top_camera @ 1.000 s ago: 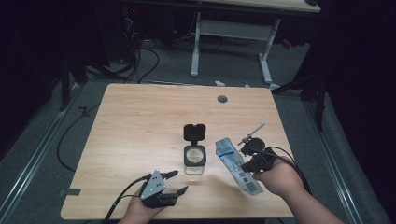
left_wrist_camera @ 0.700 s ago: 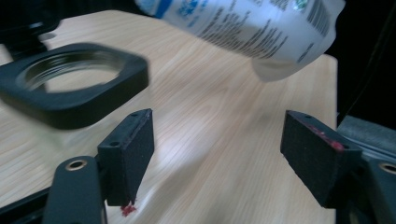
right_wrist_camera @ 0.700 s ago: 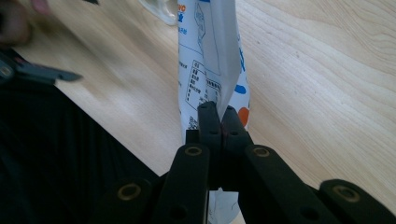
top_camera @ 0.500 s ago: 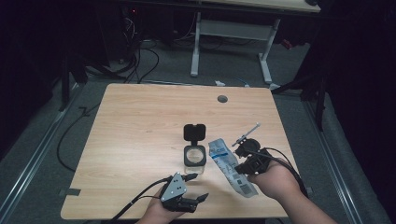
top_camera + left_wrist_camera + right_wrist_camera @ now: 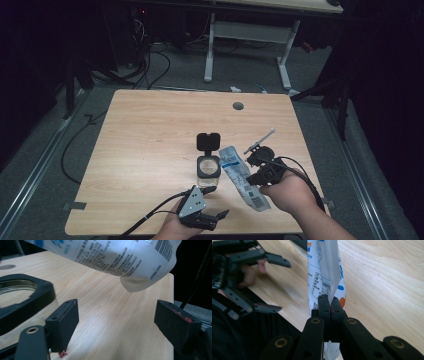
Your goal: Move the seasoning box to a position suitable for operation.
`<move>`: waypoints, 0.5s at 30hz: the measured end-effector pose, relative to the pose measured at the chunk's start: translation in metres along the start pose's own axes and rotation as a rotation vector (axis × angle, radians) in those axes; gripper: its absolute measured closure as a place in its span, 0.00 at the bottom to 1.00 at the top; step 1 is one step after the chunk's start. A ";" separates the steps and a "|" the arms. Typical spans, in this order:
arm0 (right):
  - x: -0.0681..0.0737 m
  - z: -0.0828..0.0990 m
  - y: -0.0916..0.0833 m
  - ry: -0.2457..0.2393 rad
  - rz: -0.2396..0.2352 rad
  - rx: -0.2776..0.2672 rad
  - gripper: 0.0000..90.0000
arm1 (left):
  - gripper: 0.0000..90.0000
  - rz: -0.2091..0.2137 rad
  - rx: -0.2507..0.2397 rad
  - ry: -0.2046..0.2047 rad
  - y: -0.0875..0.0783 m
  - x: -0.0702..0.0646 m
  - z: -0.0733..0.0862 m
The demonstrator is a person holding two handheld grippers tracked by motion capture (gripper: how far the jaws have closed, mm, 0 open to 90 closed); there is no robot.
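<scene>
Pouch (image 5: 241,176), white with blue print, pinched in the closed jaws of the right gripper (image 5: 256,167) and held off the desk (image 5: 150,135), slanting down toward the person. Left gripper (image 5: 212,202) has jaws wide apart, just been opening, nothing between them; the pouch's bottom end (image 5: 140,282) hangs above and ahead of them. Clear jar (image 5: 208,167), black lid flipped open, stands just left of the pouch, beyond the left jaws.
</scene>
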State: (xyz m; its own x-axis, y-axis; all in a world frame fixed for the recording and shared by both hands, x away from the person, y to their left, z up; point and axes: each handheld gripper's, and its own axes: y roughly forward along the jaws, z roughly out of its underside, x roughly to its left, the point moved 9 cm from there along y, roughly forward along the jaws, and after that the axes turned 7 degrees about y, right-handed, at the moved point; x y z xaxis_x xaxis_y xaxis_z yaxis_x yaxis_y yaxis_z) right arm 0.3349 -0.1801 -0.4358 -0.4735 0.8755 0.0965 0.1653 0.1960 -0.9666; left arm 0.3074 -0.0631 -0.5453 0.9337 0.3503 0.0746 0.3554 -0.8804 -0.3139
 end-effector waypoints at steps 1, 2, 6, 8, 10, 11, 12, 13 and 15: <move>0.001 -0.001 0.000 -0.003 -0.003 -0.001 1.00 | 0.22 0.000 0.000 0.000 0.000 0.000 0.000; 0.002 -0.001 -0.001 0.001 -0.001 0.003 1.00 | 0.22 0.000 -0.001 0.001 0.002 -0.001 -0.001; 0.003 -0.001 0.001 -0.001 -0.008 0.011 1.00 | 0.21 0.014 0.010 0.013 0.011 -0.006 -0.002; 0.004 -0.001 0.004 -0.009 -0.007 0.027 1.00 | 0.22 0.024 0.032 0.031 0.019 -0.012 -0.002; 0.004 -0.001 0.005 -0.018 -0.009 0.038 1.00 | 0.22 0.036 0.038 0.037 0.024 -0.017 -0.003; 0.004 -0.001 0.005 -0.008 -0.011 0.048 1.00 | 0.22 0.040 0.038 0.042 0.026 -0.019 -0.003; 0.004 -0.001 0.006 -0.015 -0.008 0.053 1.00 | 0.22 0.040 0.037 0.049 0.028 -0.020 -0.004; 0.004 -0.001 0.006 -0.014 -0.006 0.059 1.00 | 0.22 0.036 0.036 0.052 0.030 -0.020 -0.004; 0.004 -0.003 0.006 -0.023 -0.003 0.066 1.00 | 0.22 0.029 0.034 0.043 0.034 -0.020 -0.005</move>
State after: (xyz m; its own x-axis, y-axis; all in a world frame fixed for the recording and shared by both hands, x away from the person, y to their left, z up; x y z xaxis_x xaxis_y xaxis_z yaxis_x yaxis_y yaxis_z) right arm 0.3365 -0.1745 -0.4402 -0.4939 0.8644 0.0945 0.1072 0.1683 -0.9799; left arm 0.3014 -0.1018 -0.5525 0.9449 0.3100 0.1054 0.3270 -0.8785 -0.3484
